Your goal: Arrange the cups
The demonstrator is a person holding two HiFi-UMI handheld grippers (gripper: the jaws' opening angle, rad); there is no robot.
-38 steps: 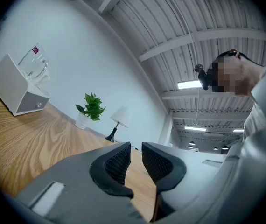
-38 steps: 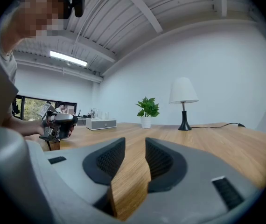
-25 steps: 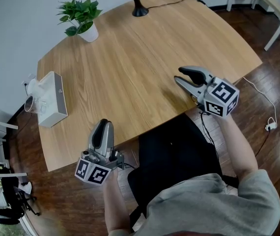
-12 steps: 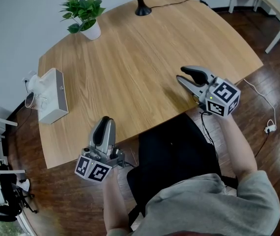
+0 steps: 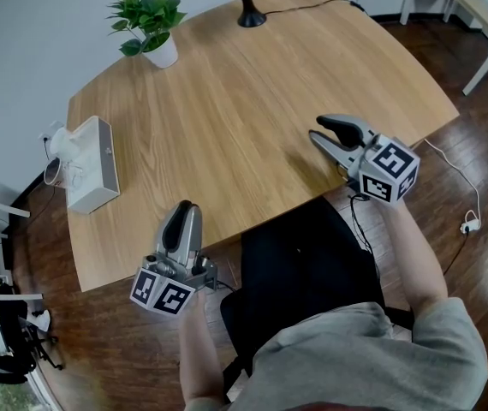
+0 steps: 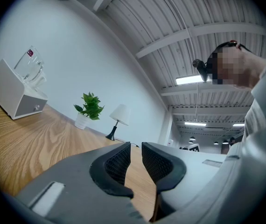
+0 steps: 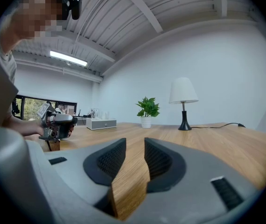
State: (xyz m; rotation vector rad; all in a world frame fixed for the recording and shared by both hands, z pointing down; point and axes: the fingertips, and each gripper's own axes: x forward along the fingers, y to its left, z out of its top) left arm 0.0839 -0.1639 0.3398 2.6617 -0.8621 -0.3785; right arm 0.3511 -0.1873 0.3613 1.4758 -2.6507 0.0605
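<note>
L claw (image 5: 182,207) & R claw (image 5: 315,128): both idling, jaws slightly apart, gripping nothing; nothing shifting since prev. Cups (image 6: 30,65) sitting at box (image 5: 97,165), well ahead-left of L claw.

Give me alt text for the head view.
A person holds two empty grippers, jaws slightly apart, at the near edge of a wooden table: the left gripper lower left, the right gripper at right. A white box with glass cups stands at the left edge, a potted plant and black lamp base at the far edge.
</note>
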